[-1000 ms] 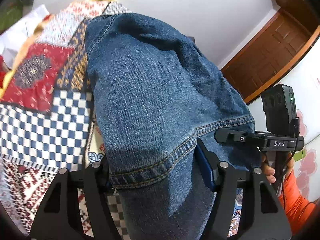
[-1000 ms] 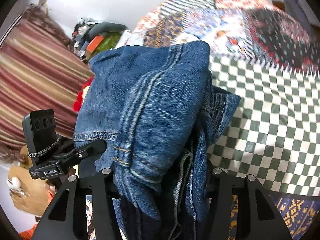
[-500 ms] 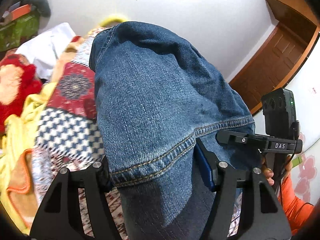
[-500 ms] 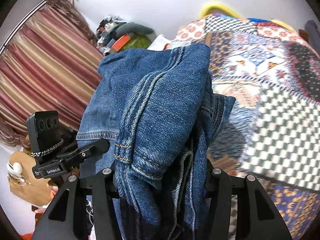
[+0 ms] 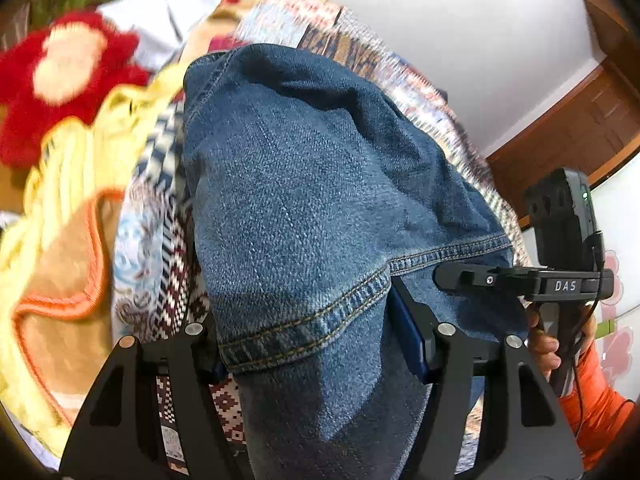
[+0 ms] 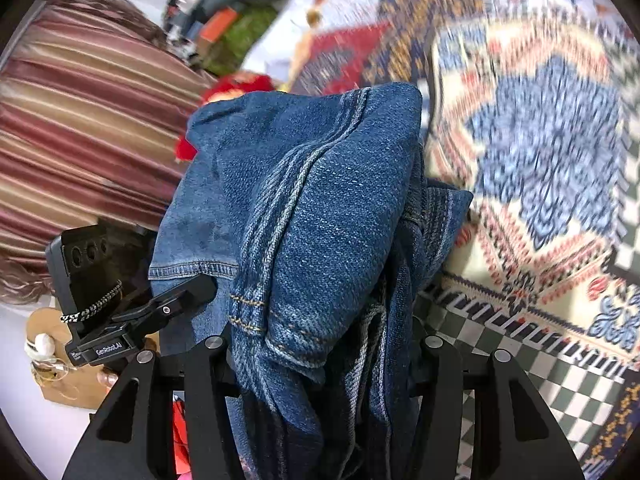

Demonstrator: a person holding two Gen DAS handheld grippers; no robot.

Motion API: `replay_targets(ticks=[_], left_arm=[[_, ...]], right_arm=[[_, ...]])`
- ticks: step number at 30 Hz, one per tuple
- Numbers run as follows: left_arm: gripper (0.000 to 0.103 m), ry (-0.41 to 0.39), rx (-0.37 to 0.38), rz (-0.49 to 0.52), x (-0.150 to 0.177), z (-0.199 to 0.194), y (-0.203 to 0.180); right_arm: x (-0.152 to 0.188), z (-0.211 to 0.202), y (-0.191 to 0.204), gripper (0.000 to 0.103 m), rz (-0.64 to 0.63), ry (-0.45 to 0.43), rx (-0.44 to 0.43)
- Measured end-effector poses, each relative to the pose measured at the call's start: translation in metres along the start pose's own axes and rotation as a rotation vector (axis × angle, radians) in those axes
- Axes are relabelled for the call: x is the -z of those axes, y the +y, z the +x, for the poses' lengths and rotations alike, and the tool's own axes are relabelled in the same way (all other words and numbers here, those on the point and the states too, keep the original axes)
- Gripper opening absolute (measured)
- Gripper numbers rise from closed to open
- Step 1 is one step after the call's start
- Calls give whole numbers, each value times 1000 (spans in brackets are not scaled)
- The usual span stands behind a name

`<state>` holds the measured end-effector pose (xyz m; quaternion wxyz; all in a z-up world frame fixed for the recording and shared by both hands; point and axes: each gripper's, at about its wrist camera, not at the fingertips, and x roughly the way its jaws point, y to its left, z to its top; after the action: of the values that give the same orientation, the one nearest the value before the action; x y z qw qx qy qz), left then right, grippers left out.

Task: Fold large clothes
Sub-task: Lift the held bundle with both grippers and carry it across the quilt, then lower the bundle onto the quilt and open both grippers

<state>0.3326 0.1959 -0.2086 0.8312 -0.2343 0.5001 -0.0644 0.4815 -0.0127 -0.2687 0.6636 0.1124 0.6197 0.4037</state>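
Note:
A pair of blue denim jeans point(image 5: 312, 200) is held up in the air, bunched over both grippers. My left gripper point(image 5: 316, 344) is shut on a hemmed edge of the jeans, cloth draping over its fingers. My right gripper point(image 6: 320, 344) is shut on a thick folded bundle of the jeans point(image 6: 320, 208) with a side seam. The right gripper also shows at the right of the left wrist view point(image 5: 560, 276), and the left gripper shows at the left of the right wrist view point(image 6: 104, 320). The fingertips are hidden by denim.
A patchwork patterned bedspread point(image 6: 540, 160) lies below. A red plush toy point(image 5: 60, 76) and yellow-orange blanket point(image 5: 60, 240) lie at the bed's left. A striped curtain point(image 6: 80, 120), a clutter pile point(image 6: 224, 24) and a wooden door point(image 5: 580, 120) border the room.
Both grippers have swung with the jeans toward the bed's left side; the plush toy and yellow blanket have come into view. The grip on the denim is unchanged.

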Motion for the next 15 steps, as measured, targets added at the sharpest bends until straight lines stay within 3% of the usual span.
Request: replay_targets(ticks=[5, 10, 15], left_arm=[[70, 30, 47, -74, 10, 32, 28], [78, 41, 63, -115, 21, 42, 42], [79, 17, -17, -82, 25, 22, 29]], right_arm=[[-1, 19, -11, 53, 0, 24, 20], [-6, 36, -6, 62, -56, 39, 81], [-9, 35, 8, 63, -97, 36, 148]])
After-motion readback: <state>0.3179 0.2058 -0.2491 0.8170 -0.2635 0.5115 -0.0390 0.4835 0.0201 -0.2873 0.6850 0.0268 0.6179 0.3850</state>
